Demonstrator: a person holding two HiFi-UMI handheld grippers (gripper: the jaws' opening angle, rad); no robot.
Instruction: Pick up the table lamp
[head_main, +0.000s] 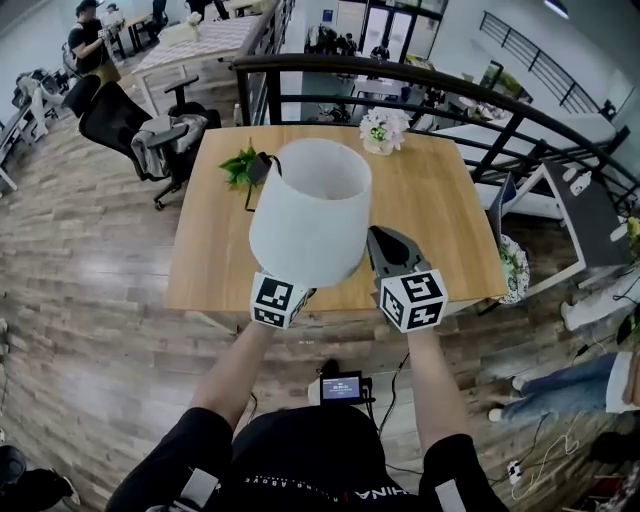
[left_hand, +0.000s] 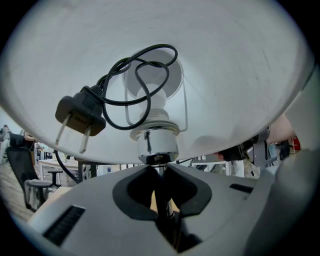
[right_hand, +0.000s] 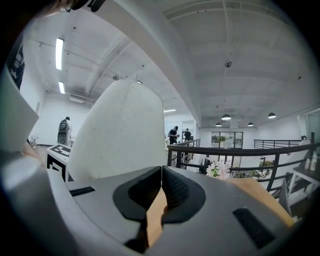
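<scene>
Your head view is showing the lamp (head_main: 310, 210) from above. Its white shade is covering the near half of the wooden table (head_main: 440, 200), between your two grippers. That view is showing nothing of what is under the shade.

Your left gripper view is looking up into the shade, so it is showing the bulb socket (left_hand: 157, 145), a black cord (left_hand: 145, 65) looped over the wire frame, and the plug (left_hand: 80, 112) dangling at the left. Only the right gripper view is showing the shade's outer wall from the side, with white flowers (right_hand: 218, 169) beyond it by the railing (right_hand: 240, 150).

Your left gripper (left_hand: 159, 167) is clenching the lamp's thin metal stem (left_hand: 161, 195) just under the socket, its jaws nearly closed around the stem. Your right gripper (right_hand: 161, 172) is holding nothing. Its jaw tips are meeting, with only the table showing through the slit lower down, and it is sitting just beside the shade on the right.

The shade is hiding the lamp's base and your left gripper's tips in the head view. Whether the base is touching the table is not showing in any view.
</scene>
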